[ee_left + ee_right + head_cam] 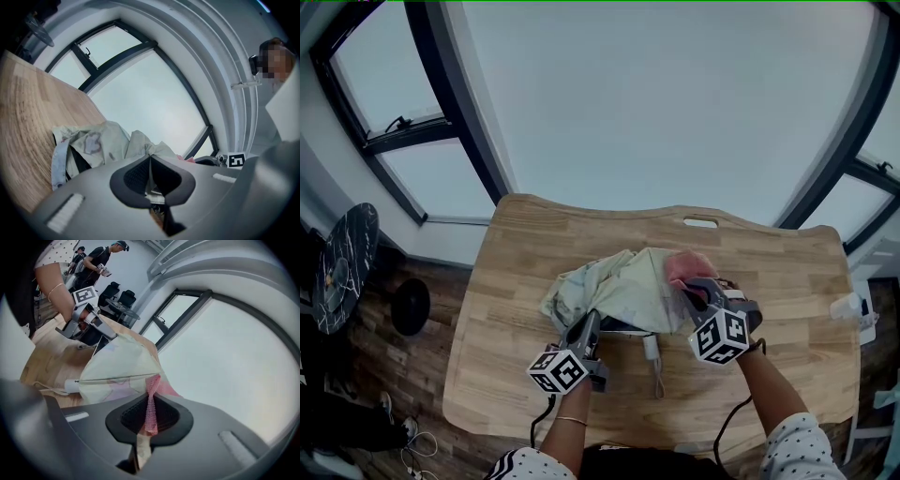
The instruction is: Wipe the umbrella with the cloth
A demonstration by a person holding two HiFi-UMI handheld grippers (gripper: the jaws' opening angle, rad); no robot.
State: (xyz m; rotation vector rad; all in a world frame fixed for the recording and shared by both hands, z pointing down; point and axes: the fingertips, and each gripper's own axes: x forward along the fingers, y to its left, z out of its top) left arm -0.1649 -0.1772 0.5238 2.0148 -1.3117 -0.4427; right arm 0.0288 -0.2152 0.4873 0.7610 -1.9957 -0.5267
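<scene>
On the table [769,309] the crumpled umbrella [619,286] lay centred, handle toward the person, the left gripper [592,321] clamped on its near edge, its canopy just left of the right gripper [686,287], whose jaws gripped the cloth [686,266] touching it.

No readable text, brand, number or label anywhere; only signs are black-and-white square coded markers; one set on the left cube [558,370] of the left gripper [592,321]; one set on the right cube [720,336] of the right gripper [689,287]; same marker kind shows small in the left gripper view [236,159] and the right gripper view [86,295]; block patterns only, no letters or digits; umbrella [93,140] print is pinkish blotches, no lettering.
</scene>
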